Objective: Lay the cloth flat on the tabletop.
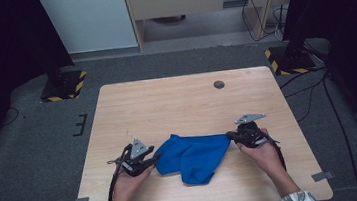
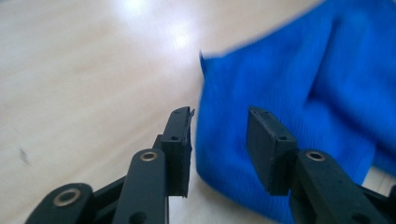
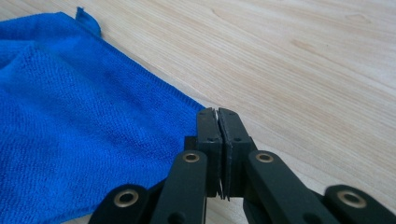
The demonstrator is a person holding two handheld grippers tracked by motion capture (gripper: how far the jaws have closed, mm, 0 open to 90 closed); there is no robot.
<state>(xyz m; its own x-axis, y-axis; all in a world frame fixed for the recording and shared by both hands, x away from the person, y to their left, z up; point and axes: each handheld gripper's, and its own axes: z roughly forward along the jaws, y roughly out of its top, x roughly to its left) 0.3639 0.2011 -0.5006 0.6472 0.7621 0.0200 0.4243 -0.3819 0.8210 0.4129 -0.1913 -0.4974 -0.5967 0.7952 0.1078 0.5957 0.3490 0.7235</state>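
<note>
A crumpled blue cloth (image 1: 192,157) lies on the near middle of the wooden table (image 1: 176,100). My left gripper (image 1: 156,157) is at the cloth's left edge. In the left gripper view its jaws (image 2: 219,126) stand open, with the blue cloth (image 2: 303,79) in the gap and beyond it, and the pads are clear of it. My right gripper (image 1: 229,136) is at the cloth's right corner. In the right gripper view its jaws (image 3: 217,112) are pressed together where the edge of the cloth (image 3: 70,116) runs into them.
A small round grey disc (image 1: 219,84) sits in the tabletop near the far edge. Black stands with yellow-striped bases (image 1: 63,86) rise beside both far corners. Cables (image 1: 311,91) trail over the grey floor at the right.
</note>
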